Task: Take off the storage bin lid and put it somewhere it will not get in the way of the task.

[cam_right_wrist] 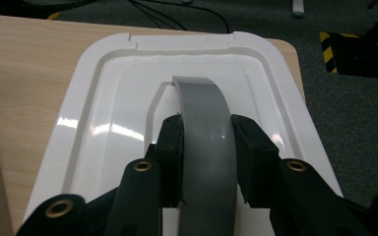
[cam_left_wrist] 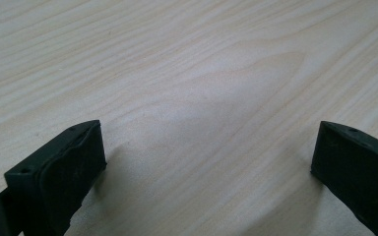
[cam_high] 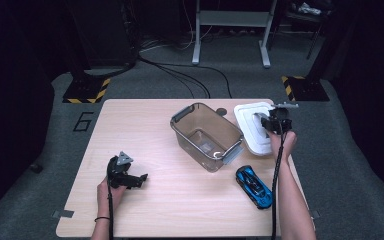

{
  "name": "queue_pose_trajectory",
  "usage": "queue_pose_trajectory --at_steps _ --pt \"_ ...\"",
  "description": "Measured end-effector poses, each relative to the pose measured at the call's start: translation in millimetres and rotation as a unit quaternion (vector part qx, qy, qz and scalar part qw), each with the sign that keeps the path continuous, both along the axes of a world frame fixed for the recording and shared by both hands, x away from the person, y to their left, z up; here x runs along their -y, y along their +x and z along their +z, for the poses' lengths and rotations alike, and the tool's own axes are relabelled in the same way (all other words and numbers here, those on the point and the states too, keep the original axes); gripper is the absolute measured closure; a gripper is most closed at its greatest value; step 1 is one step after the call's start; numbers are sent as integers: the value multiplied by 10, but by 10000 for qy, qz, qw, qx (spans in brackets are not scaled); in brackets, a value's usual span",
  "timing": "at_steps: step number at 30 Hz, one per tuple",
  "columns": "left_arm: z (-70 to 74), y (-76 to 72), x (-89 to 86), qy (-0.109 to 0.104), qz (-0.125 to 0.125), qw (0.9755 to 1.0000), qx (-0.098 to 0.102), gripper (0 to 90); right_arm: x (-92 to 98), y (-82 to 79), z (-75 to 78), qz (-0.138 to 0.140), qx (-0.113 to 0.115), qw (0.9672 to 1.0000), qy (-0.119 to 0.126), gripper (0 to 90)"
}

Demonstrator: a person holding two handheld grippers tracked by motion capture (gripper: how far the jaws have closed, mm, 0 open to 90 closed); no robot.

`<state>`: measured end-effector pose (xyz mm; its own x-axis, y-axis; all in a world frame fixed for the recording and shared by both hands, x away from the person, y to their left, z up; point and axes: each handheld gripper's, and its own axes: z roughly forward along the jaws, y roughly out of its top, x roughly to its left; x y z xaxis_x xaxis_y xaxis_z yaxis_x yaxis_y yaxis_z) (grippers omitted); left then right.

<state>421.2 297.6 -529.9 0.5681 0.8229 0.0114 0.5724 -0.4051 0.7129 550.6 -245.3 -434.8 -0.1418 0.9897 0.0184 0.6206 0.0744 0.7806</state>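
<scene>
Floor marked "6" (cam_high: 83, 121); right gripper (cam_right_wrist: 207, 147) clamps lid handle (cam_right_wrist: 207, 142)

A black "6" on the floor (cam_high: 82, 121), left of the table (cam_high: 145, 120)

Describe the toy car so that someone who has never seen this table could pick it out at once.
Start at the wooden table and find the clear box near its middle. Move toward the person's right forearm, near the table's near right corner: the toy car lies there, apart from the box. It is the one blue and black thing, small and low beside the box and the white lid.
</scene>
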Motion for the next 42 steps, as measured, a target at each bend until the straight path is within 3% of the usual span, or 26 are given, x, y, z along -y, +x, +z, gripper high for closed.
queue_pose_trajectory --at_steps 20,25,30,32,42 --pt "-1 -1 2 -10 8 10000 3 0 20 57 -326 -131 -262 9994 183 665" --pt "-1 -1 1 -8 7 10000 3 0 20 82 -415 -138 -381 9990 206 664" --pt "-1 -1 2 -9 8 10000 3 0 22 93 -505 -83 -645 9976 229 660" --pt "-1 -1 2 -9 7 10000 2 0 34 89 -505 -72 -620 9978 233 657" --pt "-1 -1 2 -6 6 10000 2 0 39 -16 -364 316 -687 9969 205 345"
